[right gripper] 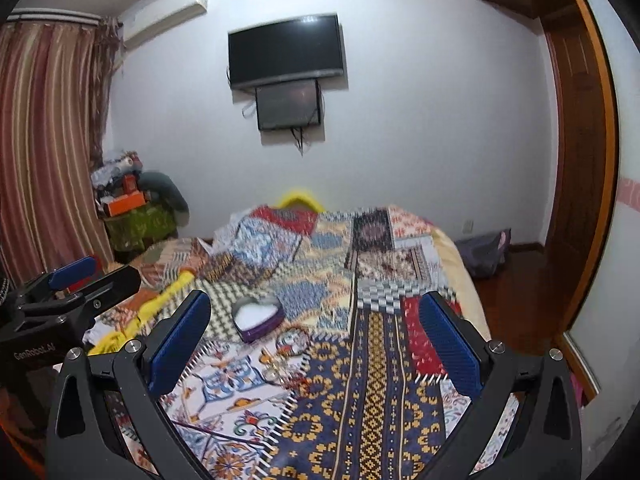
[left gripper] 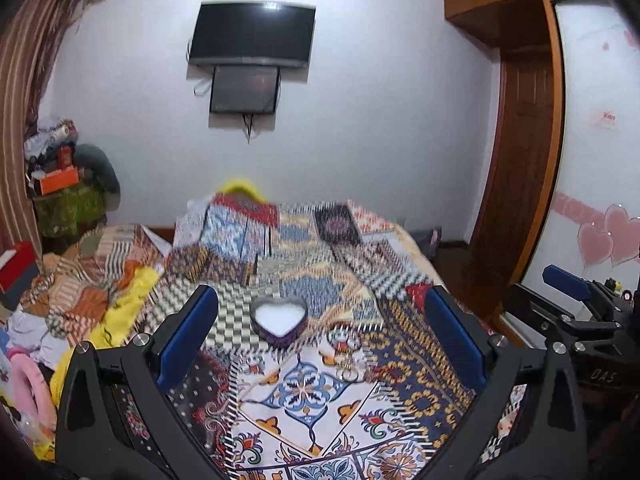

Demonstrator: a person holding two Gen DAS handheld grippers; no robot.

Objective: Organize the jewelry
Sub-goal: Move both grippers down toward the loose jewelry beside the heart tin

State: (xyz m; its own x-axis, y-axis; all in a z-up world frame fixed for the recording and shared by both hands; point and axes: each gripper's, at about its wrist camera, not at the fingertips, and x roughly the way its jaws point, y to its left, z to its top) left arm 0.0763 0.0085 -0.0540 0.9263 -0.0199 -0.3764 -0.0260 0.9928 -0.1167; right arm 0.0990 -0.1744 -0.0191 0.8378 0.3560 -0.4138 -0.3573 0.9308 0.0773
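Observation:
An open heart-shaped box (left gripper: 279,320) with a white lining and dark purple wall sits on the patchwork bedspread (left gripper: 304,408); it also shows in the right wrist view (right gripper: 258,318). Just in front of it lie small pieces of jewelry: a bangle (left gripper: 344,338) and gold rings (left gripper: 349,370), also seen in the right wrist view as a bangle (right gripper: 293,342) and rings (right gripper: 276,370). My left gripper (left gripper: 322,330) is open and empty, above the bed short of the box. My right gripper (right gripper: 316,330) is open and empty, level beside the left.
The bed (right gripper: 372,400) fills the foreground. Piled clothes (left gripper: 80,300) lie on its left. A TV (left gripper: 252,36) hangs on the far wall. A wooden wardrobe (left gripper: 520,160) stands on the right, a striped curtain (right gripper: 48,140) and cluttered stand (right gripper: 136,208) on the left.

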